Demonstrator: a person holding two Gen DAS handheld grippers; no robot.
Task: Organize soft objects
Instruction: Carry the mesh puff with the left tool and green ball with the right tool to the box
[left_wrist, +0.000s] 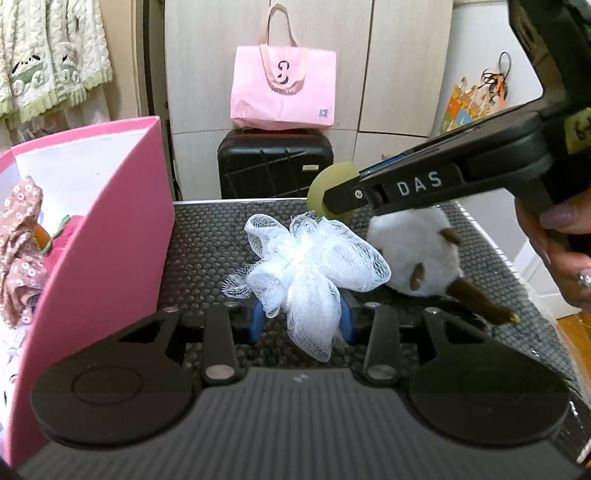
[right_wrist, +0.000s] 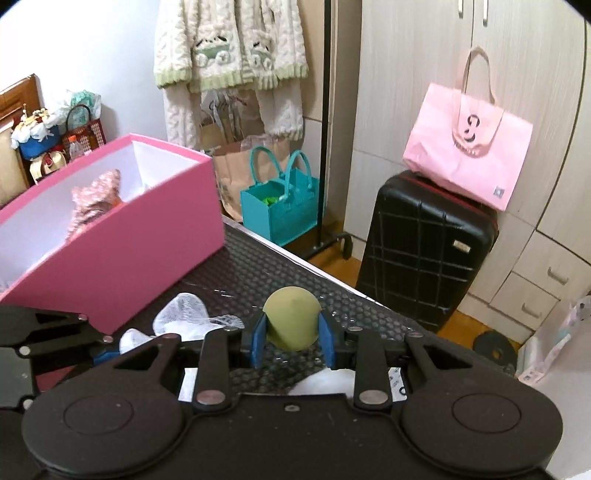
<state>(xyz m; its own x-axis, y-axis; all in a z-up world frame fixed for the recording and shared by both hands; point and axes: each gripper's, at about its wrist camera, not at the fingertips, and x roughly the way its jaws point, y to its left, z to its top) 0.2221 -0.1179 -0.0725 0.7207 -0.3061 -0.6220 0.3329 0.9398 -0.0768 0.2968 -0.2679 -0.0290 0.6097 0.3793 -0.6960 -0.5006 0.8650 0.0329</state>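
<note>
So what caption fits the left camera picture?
Left gripper pinches white mesh pouf beside pink box.

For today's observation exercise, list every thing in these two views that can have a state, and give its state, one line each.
left gripper: shut on the white mesh pouf
white mesh pouf: held, raised
right gripper: shut on the green ball
green ball: gripped between the blue pads
plush toy: lying on the table, not gripped
pink box: open, floral cloth inside
black suitcase: upright, closed

Even indoor light, soft shadows, strong fisheye bending at edges, slight motion blur, dark corners
</note>
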